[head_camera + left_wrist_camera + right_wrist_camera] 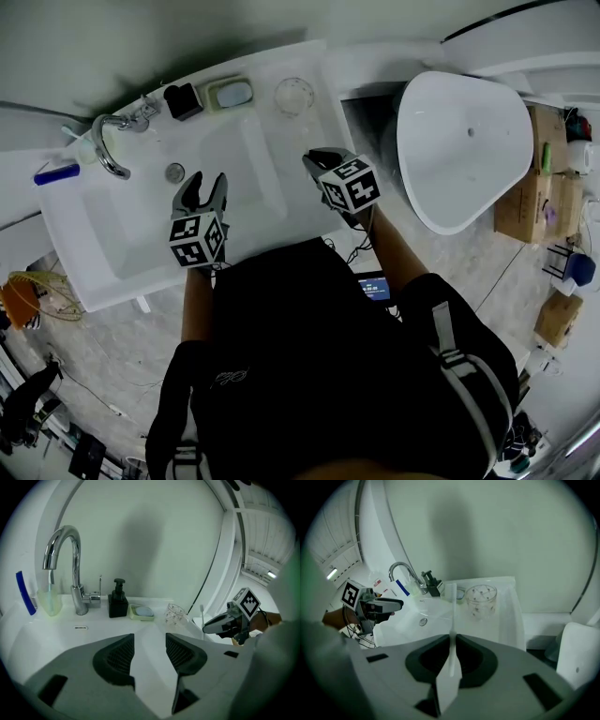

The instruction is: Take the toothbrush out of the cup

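A white toothbrush (452,620) stands upright between the jaws of my right gripper (453,644), which is shut on its handle. The brush is out of the clear dotted cup (481,601), which stands empty on the back right of the sink counter (293,96). In the left gripper view the toothbrush (202,616) rises from the right gripper (220,623), to the right of the cup (175,613). My right gripper (319,161) hangs over the sink's right rim. My left gripper (202,199) is open and empty over the basin (149,653).
A chrome faucet (108,141), a black soap dispenser (183,100) and a soap dish (230,94) line the back of the white sink (84,253). A green cup (49,603) with a blue brush stands left of the faucet. A white tub (464,141) stands to the right.
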`<act>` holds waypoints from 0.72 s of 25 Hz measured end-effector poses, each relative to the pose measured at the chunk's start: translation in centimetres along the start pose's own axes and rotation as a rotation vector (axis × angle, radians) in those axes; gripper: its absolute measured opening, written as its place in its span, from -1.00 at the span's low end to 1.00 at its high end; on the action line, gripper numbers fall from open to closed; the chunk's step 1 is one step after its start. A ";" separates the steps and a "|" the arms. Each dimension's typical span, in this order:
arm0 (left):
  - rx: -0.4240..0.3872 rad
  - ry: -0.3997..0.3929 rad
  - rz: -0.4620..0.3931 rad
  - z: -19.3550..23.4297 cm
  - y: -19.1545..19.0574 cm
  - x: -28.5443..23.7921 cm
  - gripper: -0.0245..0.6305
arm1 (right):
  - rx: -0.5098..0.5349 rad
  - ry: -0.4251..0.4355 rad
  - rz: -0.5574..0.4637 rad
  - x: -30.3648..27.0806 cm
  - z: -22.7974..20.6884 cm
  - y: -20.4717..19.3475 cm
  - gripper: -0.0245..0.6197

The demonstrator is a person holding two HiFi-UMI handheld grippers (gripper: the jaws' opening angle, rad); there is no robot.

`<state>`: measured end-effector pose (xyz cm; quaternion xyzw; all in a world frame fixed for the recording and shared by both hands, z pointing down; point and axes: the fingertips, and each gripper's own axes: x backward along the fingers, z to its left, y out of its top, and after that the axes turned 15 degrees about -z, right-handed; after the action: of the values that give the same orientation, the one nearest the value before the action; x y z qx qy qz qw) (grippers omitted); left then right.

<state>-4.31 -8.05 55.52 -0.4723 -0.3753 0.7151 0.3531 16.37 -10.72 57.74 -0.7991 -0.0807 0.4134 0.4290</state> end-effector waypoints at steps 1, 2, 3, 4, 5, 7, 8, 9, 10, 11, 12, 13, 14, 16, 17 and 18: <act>0.004 0.003 0.005 0.0 -0.3 0.0 -0.28 | -0.009 0.006 0.014 -0.2 -0.1 -0.7 -0.77; 0.008 0.006 0.012 0.0 -0.7 0.1 -0.28 | -0.017 0.015 0.029 -0.5 -0.1 -1.4 -0.77; 0.010 0.009 0.018 0.0 -1.0 0.1 -0.28 | -0.026 0.028 0.046 -0.8 -0.1 -2.2 -0.77; 0.010 0.011 0.024 0.0 -1.3 0.2 -0.28 | -0.037 0.044 0.063 -1.0 0.0 -2.9 -0.77; 0.011 0.013 0.029 0.0 -1.6 0.3 -0.28 | -0.051 0.064 0.079 -1.3 0.2 -3.6 -0.77; 0.012 0.018 0.037 -0.1 -2.0 0.5 -0.28 | -0.084 0.102 0.105 -1.8 0.5 -4.7 -0.77; 0.013 0.021 0.039 -0.1 -2.1 0.6 -0.28 | -0.094 0.115 0.117 -2.0 0.6 -5.1 -0.76; 0.014 0.024 0.041 -0.2 -2.2 0.7 -0.28 | -0.097 0.123 0.128 -2.2 0.5 -5.6 -0.76; 0.015 0.027 0.043 -0.2 -2.4 0.8 -0.28 | -0.095 0.127 0.140 -2.4 0.4 -6.0 -0.76; 0.017 0.029 0.045 -0.2 -2.5 0.8 -0.28 | -0.091 0.128 0.150 -2.7 0.3 -6.4 -0.76; 0.018 0.031 0.046 -0.2 -2.6 0.8 -0.28 | -0.088 0.126 0.158 -2.9 0.2 -6.7 -0.77; 0.019 0.033 0.048 -0.1 -2.7 0.8 -0.28 | -0.089 0.125 0.163 -3.0 0.2 -6.9 -0.77; 0.020 0.034 0.050 -0.1 -2.8 0.9 -0.28 | -0.091 0.124 0.166 -3.1 0.1 -7.0 -0.76; 0.022 0.039 0.053 0.0 -3.0 1.0 -0.28 | -0.095 0.121 0.166 -3.3 0.1 -7.1 -0.76; 0.023 0.041 0.055 0.0 -3.1 1.0 -0.28 | -0.096 0.119 0.166 -3.3 0.1 -7.2 -0.77; 0.023 0.042 0.056 0.0 -3.2 1.0 -0.28 | -0.097 0.118 0.166 -3.4 0.1 -7.3 -0.77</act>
<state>-4.12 -5.71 57.87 -0.4935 -0.3460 0.7189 0.3462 15.73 -7.80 65.18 -0.8458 -0.0086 0.3953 0.3581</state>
